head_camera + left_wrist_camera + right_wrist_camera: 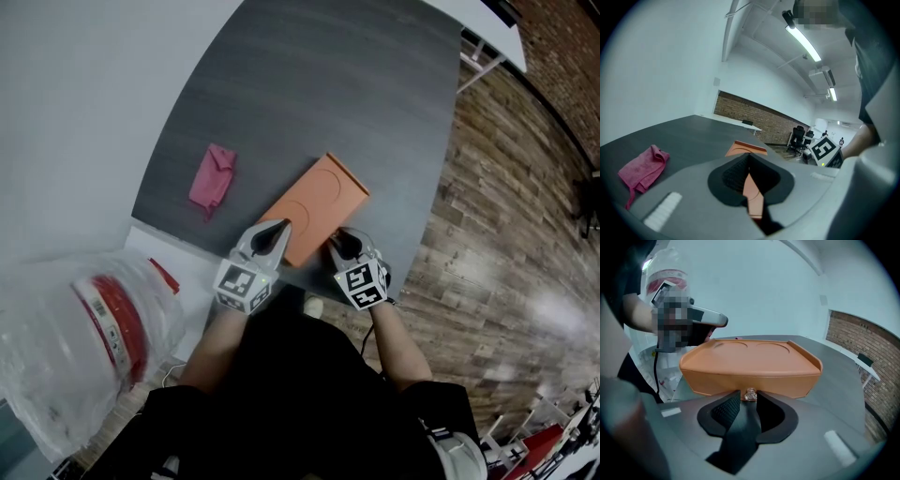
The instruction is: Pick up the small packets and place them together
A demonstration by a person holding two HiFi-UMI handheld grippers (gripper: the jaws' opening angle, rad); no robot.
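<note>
Only the right gripper view showed the packet (750, 394): small and clear, pinched at the tips of the right gripper's (749, 401) narrow jaws, against the near wall of the tray (750, 364). Only the left gripper view showed a strip of the tray's edge clamped between the nearly closed jaws of the left gripper (750, 159). The head view gave the layout. The tray lay on the table (309, 84), with a cloth (213, 178) at its 10 o'clock and a bag (84, 328) off the table at 8 o'clock. Both forearms reached forward side by side. The left gripper met the tray at 7 o'clock, near level. The right met it at 5 o'clock, pitched down.
</note>
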